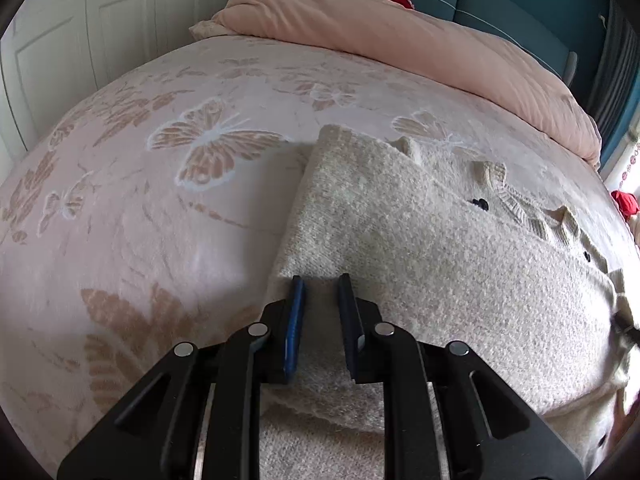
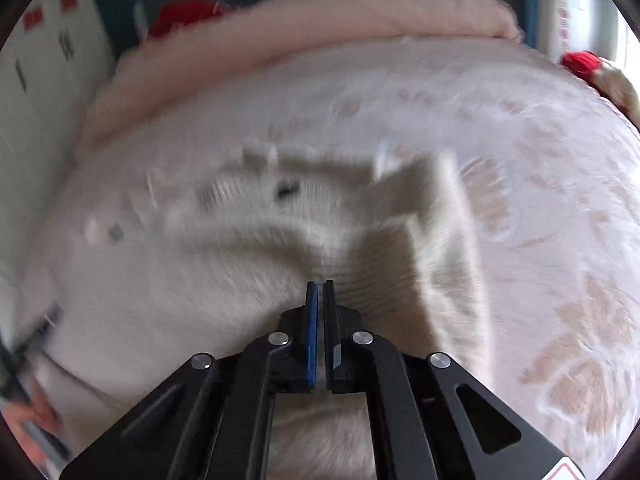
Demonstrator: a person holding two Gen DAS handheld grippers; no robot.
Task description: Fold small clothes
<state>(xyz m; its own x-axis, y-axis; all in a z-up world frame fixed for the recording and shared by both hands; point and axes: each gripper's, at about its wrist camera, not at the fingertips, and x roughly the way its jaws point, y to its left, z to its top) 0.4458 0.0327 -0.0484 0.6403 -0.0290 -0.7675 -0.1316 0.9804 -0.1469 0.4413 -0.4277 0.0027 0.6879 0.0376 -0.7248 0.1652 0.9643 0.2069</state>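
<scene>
- The cream knit sweater point(image 1: 420, 248) lies flat on the bed point(image 1: 160, 208), its long axis running from the near side toward the rolled pink duvet point(image 1: 400, 40).
- Its left sleeve is folded over the body, making a straight, slanted left edge.
- The knit is fuzzy, with raised ear-like bits, a knitted bow and small black dots.
- The left tongs point(image 1: 321, 280) stand narrowly apart over the sleeve's near edge, gripping nothing.
- The right tongs point(image 2: 320, 286) are nearly closed; whether they pinch the sweater point(image 2: 240, 264) cannot be told through the blur.
</scene>
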